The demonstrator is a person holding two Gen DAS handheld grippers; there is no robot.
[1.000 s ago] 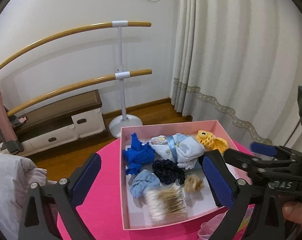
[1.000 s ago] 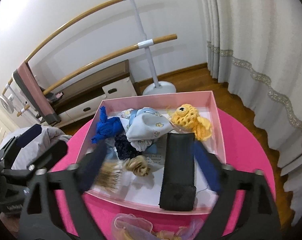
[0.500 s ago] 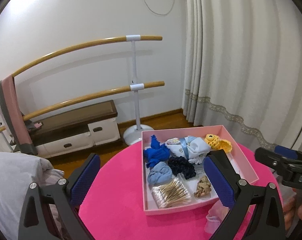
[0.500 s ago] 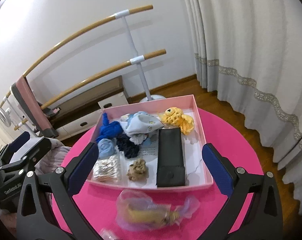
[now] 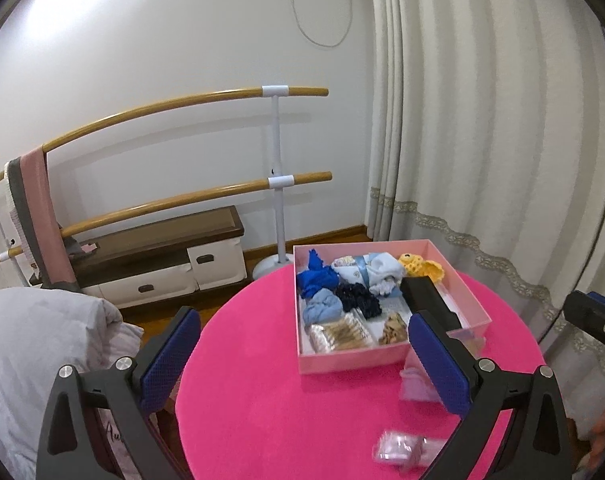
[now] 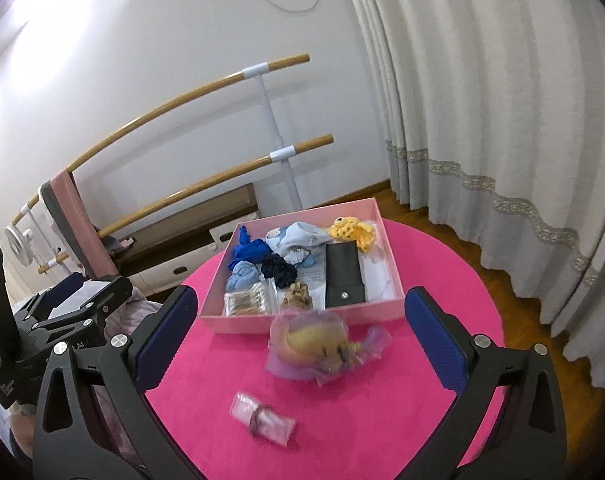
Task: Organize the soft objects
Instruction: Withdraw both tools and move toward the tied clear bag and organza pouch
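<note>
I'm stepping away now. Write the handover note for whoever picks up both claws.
Left claw: open, empty, held above the pink table.
Right claw: open, empty, also raised.
Pink box: holds blue and navy cloth pieces, a yellow crochet toy, cotton swabs and a black pouch.
Left to do: the purple bag with a yellow item and the small clear packet lie on the table outside the box.

A round pink tabletop (image 6: 422, 280) carries a box (image 6: 390, 264); just before the box lie a pouch (image 6: 322, 346) and a packet (image 6: 262, 418).
</note>
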